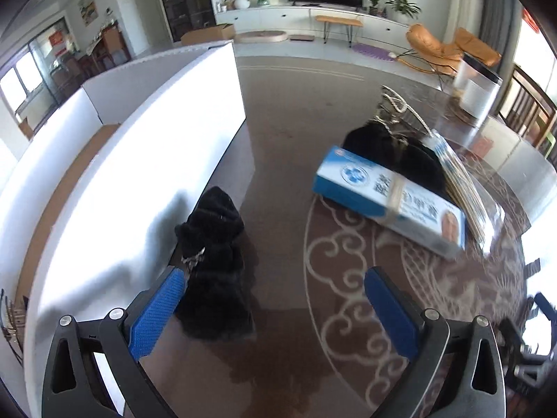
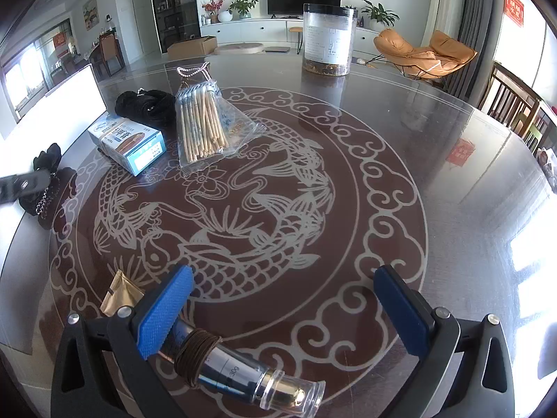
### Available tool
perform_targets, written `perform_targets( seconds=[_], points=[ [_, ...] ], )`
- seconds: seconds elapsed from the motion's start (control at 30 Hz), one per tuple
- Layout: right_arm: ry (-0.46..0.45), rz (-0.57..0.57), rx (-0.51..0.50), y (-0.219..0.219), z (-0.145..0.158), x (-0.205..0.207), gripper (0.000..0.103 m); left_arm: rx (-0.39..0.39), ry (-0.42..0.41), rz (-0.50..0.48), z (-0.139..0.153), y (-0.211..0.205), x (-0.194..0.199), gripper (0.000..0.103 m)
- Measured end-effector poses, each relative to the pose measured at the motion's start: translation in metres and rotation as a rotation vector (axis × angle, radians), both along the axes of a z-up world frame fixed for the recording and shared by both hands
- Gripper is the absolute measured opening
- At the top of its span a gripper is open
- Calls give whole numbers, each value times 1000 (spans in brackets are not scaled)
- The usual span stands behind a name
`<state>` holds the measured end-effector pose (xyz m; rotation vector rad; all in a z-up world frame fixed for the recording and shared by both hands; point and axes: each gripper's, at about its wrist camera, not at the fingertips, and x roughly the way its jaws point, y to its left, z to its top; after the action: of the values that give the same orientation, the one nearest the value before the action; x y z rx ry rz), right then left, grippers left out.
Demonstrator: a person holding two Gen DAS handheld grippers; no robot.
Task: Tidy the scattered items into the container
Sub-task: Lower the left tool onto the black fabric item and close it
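Left gripper [image 1: 275, 282] jaws spread wide, nothing between them; its left blue pad [image 1: 156, 310] sits touching or just beside a black furry pouch [image 1: 212, 271] with a small metal chain, can't tell if there's real contact. That pouch lies on the dark glass-topped table [image 1: 285, 111], right against the wall of the white container [image 1: 149, 146], outside it. The container's inside shows a brown cardboard floor; no items visible in it from this angle. Further right in the left wrist view: a blue-and-white box [image 1: 390, 198] with a rubber band around it, blurred, leaning against a second black pouch [image 1: 390, 146], with a clear bag of wooden sticks [image 1: 463, 188] just beside it. Right gripper [image 2: 283, 292] also wide open and empty, hovering over the fish pattern on the table. Directly below it near the frame bottom lies a metal cylinder with a clear cap [image 2: 243, 372], brown cord wound round its middle, passing under the left pad; not gripped. A small gold sachet [image 2: 120, 296] lies just left of that pad. A string of pearl-like beads [image 2: 193, 69] lies behind the bag of sticks. A tall clear jar [image 2: 329, 40] with a white label stands upright at the far side of the table, well apart from the rest.
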<state>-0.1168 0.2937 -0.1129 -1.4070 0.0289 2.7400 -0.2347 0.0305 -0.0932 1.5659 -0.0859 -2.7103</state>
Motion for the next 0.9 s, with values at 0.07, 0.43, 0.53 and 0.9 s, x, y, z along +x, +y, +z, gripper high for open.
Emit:
perform_targets(
  seconds=[0.07, 0.43, 0.53, 0.9],
  points=[
    [0, 0, 0, 0, 0, 0, 103, 26, -18, 26, -7, -3, -12, 103],
    [0, 0, 0, 0, 0, 1, 103, -68, -6, 34, -33, -3, -35, 103],
    [0, 0, 0, 0, 0, 0, 103, -35, 8, -27, -31, -2, -32, 89],
    [0, -1, 1, -1, -1, -2, 103, 56, 53, -299, -26, 26, 33, 33]
  ],
)
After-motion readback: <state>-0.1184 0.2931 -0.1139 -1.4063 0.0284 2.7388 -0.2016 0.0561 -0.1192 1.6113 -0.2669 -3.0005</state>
